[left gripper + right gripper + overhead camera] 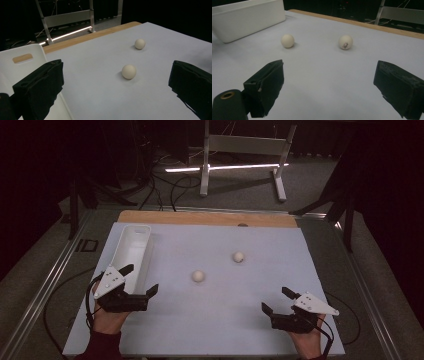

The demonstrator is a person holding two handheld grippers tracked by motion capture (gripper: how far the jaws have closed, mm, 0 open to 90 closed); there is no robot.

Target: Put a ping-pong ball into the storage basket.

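We hold the left gripper (140, 279) near the left edge of the table (220, 325), its jaws spread wide and empty, touching nothing. One jaw sits over the near end of the white bin (133, 251), the other over bare tabletop. Our right gripper (276, 300) rests toward the near right corner, jaws likewise wide apart with nothing between them.

Two white balls lie in the open middle of the table, well apart from both grippers. The nearer ball (198, 276) sits roughly at the centre; the farther ball (238, 256) lies beyond it toward the far right, and in the right gripper view it shows a small printed mark (345, 42). The two balls do not touch.

The bin runs along the left edge toward the far left corner. Between each gripper and the balls we see only bare tabletop.
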